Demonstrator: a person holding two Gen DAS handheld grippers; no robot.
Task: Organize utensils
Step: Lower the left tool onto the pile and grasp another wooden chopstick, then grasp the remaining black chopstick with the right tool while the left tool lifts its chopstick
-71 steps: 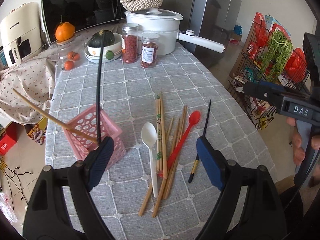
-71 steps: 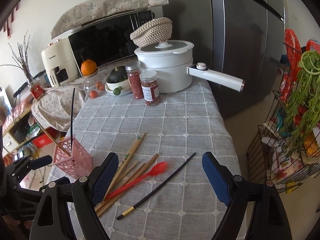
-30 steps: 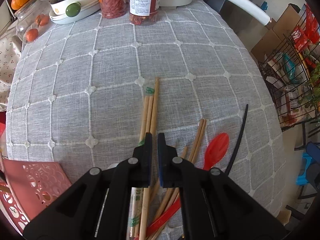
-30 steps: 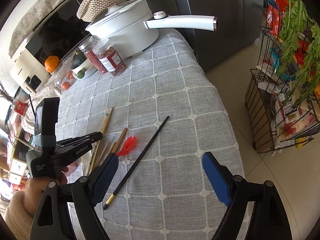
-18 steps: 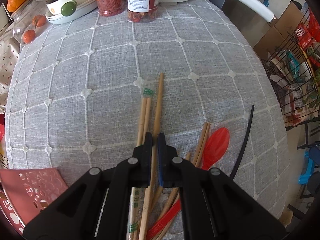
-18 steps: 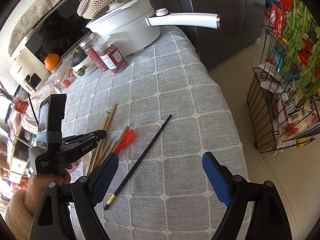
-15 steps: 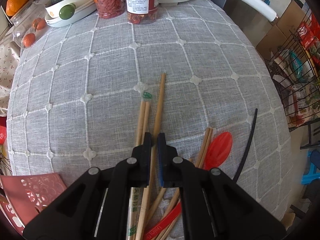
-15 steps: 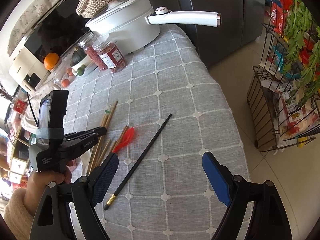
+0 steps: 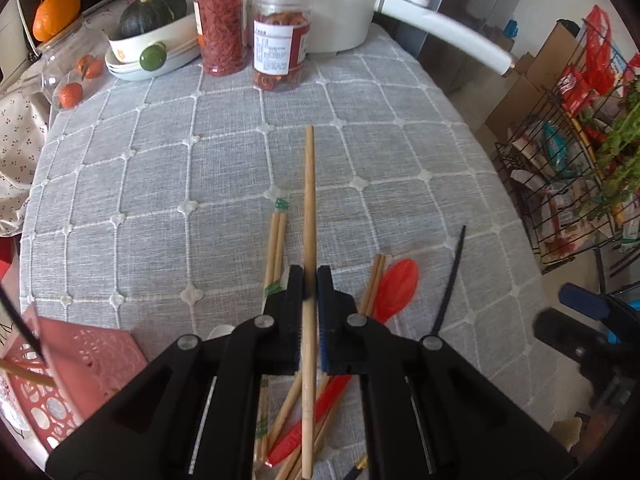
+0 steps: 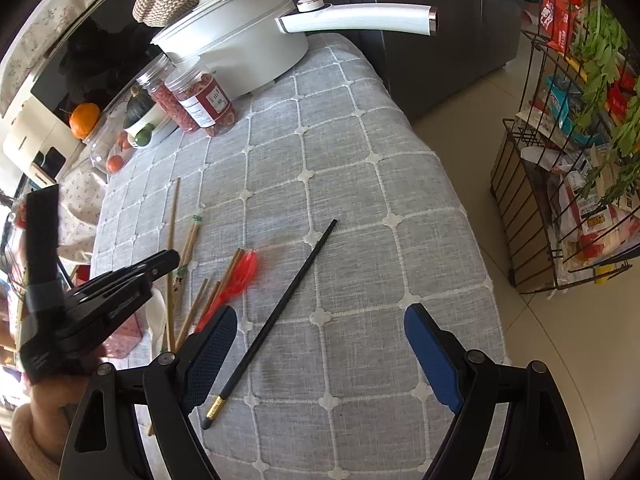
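Your left claw is clamped down on one wooden chopstick, gripping it somewhere near the middle, with a long stretch poking out ahead over the table and the rest running back under the claw. From the right wrist view it looks lifted clear of the pile. Your right claw is wide open with nothing in it, hovering over the black chopstick lying alone on the cloth.

Stuff I'd watch out for:

- A round stick pinched between two flat pads likes to pivot. Swing too fast toward the pink basket and I'd guess it swivels or slides out.
- That basket sits low to your left and already has sticks leaning in it. The long end could catch the rim or those sticks and tip the whole thing, since it looks pretty light.
- The back end of your stick hangs right over the loose chopsticks and the red spoon. Dip it while turning and you'll scatter them, maybe off the edge.
- The black chopstick isn't far from the table's edge, so a sloppy grab with the right could roll it onto the floor.

Also the jars up front aren't close, but that long tip reaches further than you think.
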